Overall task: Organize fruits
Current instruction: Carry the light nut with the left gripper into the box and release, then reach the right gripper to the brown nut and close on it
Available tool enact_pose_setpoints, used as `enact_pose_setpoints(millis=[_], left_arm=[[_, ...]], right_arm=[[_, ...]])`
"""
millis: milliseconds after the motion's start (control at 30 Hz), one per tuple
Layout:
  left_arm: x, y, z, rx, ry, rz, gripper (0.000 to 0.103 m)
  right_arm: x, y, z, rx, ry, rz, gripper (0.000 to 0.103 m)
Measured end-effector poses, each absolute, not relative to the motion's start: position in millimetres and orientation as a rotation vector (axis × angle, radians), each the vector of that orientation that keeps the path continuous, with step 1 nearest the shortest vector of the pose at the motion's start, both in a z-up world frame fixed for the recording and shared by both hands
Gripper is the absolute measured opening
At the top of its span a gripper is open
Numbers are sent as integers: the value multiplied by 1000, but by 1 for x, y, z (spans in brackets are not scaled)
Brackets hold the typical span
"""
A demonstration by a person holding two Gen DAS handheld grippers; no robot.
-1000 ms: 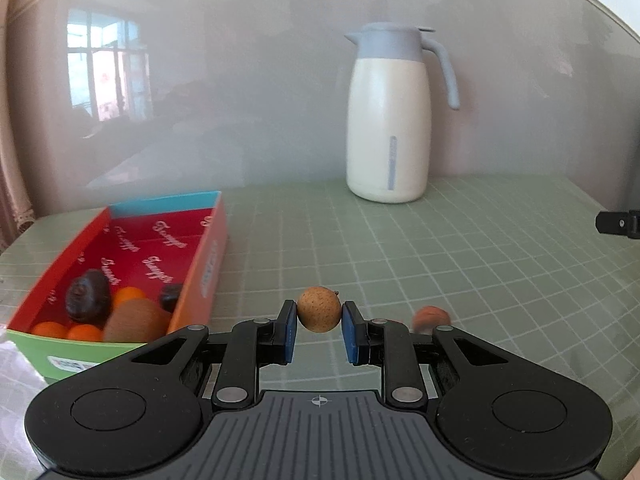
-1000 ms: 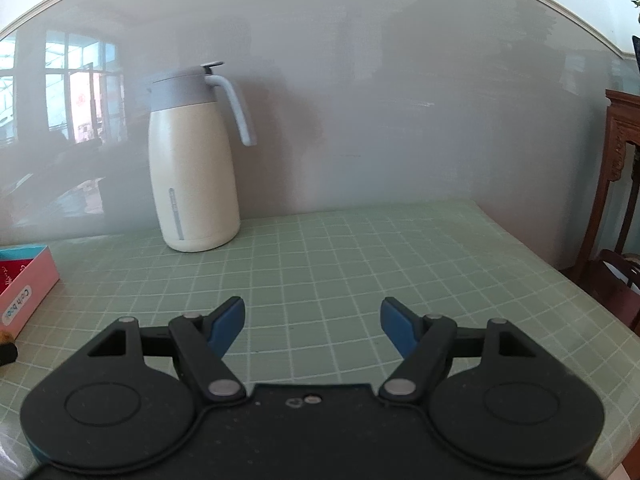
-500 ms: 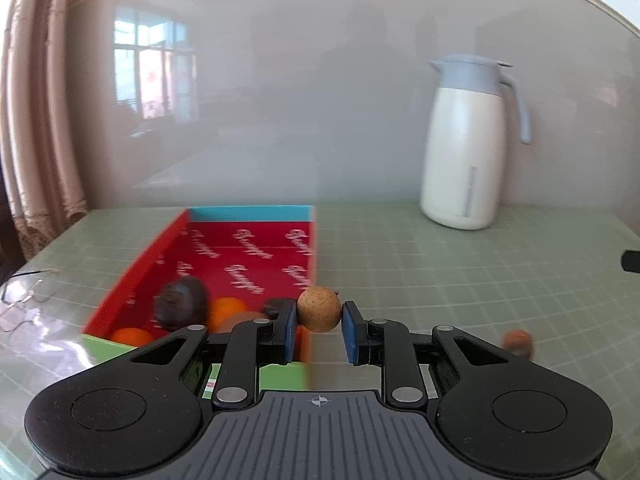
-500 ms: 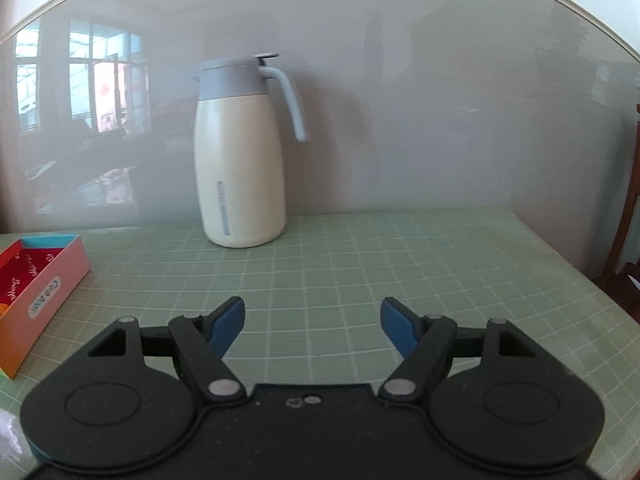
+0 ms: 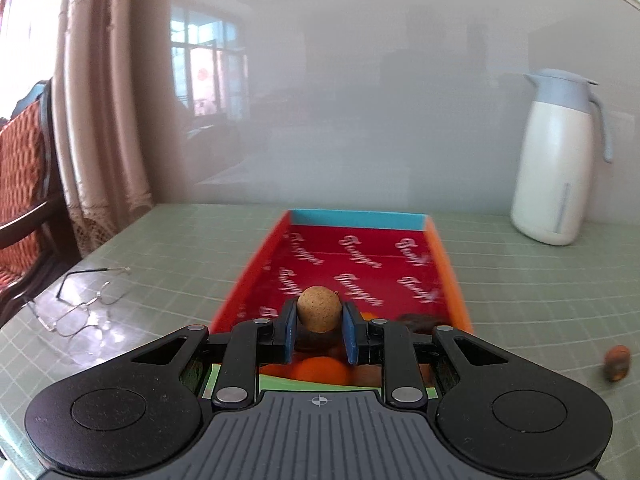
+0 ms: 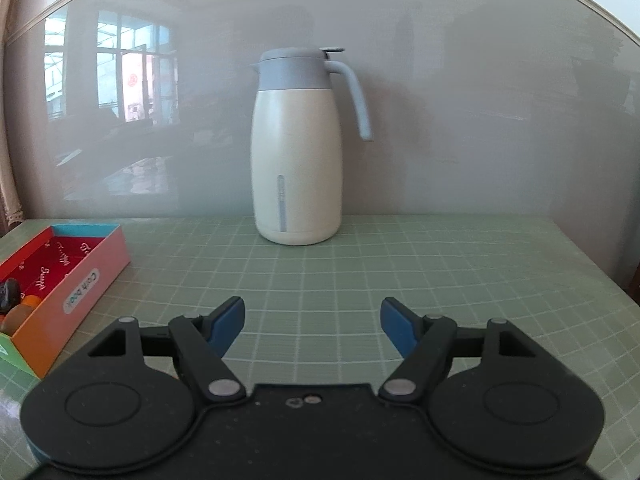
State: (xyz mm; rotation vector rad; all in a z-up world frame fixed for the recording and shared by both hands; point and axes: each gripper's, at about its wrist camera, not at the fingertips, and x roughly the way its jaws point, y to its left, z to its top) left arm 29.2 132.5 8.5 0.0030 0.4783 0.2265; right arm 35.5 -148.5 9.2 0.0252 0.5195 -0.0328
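left wrist: green gridded table [image 5: 540, 296], curtain [image 5: 96, 120].

Far half of the red box [image 5: 360, 256] is lying bare; fruit is crowding its near end. Eyeglasses [image 5: 80, 304] are blocking the left side, a loose fruit [image 5: 617, 362] the right. Jug [image 6: 298, 152] is standing at the wall, open tabletop [image 6: 440, 272] in front.
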Motion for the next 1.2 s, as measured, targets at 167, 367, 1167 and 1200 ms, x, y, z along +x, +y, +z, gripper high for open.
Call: enact_pose_setpoints(millis=[167,367,1167,1200], left_arm=[[35,150,2,-15,490,250,24],[43,162,-3,-39,500,257,24],[31,143,2,12,440,279,89],[30,142,3,16,439,276,89]], right_arm=[[39,-137,6,11,531,-20,75],[39,-130,2,-9,540,-18,75],[34,-147,-1,-28,548,-46,75],[34,-149,-1,-28,547,-47,75]])
